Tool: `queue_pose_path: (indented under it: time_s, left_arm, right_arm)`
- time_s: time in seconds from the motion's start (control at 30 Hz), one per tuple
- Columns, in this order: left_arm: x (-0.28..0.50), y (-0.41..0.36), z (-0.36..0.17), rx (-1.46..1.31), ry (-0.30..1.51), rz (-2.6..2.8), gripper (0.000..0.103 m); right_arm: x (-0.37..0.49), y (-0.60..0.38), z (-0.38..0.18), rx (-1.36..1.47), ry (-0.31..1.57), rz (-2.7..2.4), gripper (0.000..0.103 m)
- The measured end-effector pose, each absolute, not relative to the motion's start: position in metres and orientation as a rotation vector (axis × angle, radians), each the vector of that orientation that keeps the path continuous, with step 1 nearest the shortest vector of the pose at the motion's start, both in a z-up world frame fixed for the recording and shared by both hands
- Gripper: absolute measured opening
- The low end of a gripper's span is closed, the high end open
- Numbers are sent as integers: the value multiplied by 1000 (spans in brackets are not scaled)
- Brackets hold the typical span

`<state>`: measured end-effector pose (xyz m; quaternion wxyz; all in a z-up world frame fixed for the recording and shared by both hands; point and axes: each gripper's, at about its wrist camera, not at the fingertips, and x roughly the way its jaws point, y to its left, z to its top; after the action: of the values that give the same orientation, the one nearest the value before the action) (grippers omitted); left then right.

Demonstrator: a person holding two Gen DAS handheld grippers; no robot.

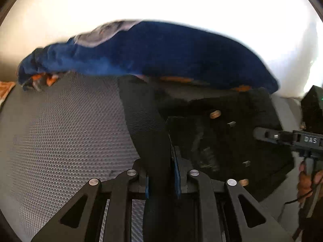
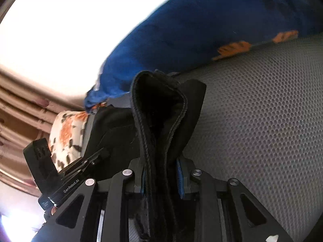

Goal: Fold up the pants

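Both tools clenched on the black pants (image 2: 161,109): left tool (image 1: 161,173) pinches a flat fabric strip, right tool (image 2: 161,173) a thick seamed edge, probably the waistband. Pants drape onto grey mesh surface (image 1: 60,131), beside blue blanket (image 1: 161,50). Soft, limp, light; hold at seams.

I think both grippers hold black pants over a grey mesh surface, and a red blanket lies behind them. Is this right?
Not quite: the blanket is blue with orange marks, not red, as the left wrist view shows. The rest holds: the left gripper and right gripper have their jaws closed on the black pants over the grey mesh surface.
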<state>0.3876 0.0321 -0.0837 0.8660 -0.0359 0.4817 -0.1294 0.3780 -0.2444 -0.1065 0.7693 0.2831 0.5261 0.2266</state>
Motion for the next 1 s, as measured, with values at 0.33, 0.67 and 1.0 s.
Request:
queue_pose_path:
  time_s: [0.33,0.67,1.0]
  left_arm:
    - [384,46,-117,-85,974,-213,68]
    - [344,45,-98,-31,1018,-115,70]
    - [254,31,-60,3,967,-48,77]
  right_arm:
    - [367,-234,-128,381,1110,371,42]
    - [341,-240,-117,287,1141,295,59]
    - [265,-236,-70,195,1043,216,65]
